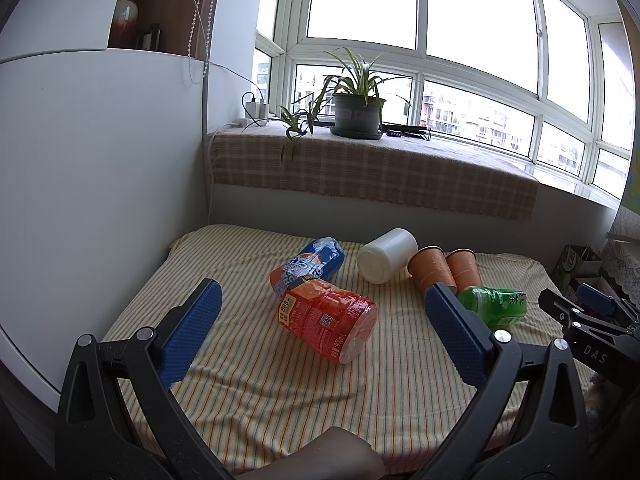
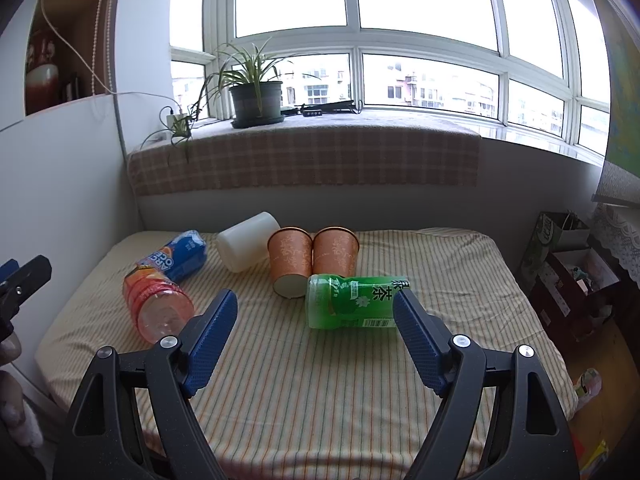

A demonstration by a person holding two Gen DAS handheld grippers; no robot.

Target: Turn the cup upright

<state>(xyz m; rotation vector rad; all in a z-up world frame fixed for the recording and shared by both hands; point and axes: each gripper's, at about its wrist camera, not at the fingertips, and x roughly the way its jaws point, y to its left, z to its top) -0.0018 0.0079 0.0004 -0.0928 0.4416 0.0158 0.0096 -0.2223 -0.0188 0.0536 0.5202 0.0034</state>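
A white cup (image 1: pixel 387 255) lies on its side at the back of the striped table, base toward me; it also shows in the right wrist view (image 2: pixel 248 246). Two orange paper cups (image 1: pixel 433 270) (image 2: pixel 291 261) lie on their sides beside it, the second one (image 2: pixel 335 253) just to the right. My left gripper (image 1: pixel 322 322) is open and empty, held above the table short of the bottles. My right gripper (image 2: pixel 314 314) is open and empty, just short of the green bottle.
A green tea bottle (image 2: pixel 354 302), a red-orange bottle (image 1: pixel 330 322) and a blue-labelled bottle (image 1: pixel 308 266) lie on the striped cloth (image 2: pixel 320 392). A white panel stands at the left. A windowsill with a potted plant (image 1: pixel 358 112) is behind. Bags and boxes (image 2: pixel 568 276) stand at the right.
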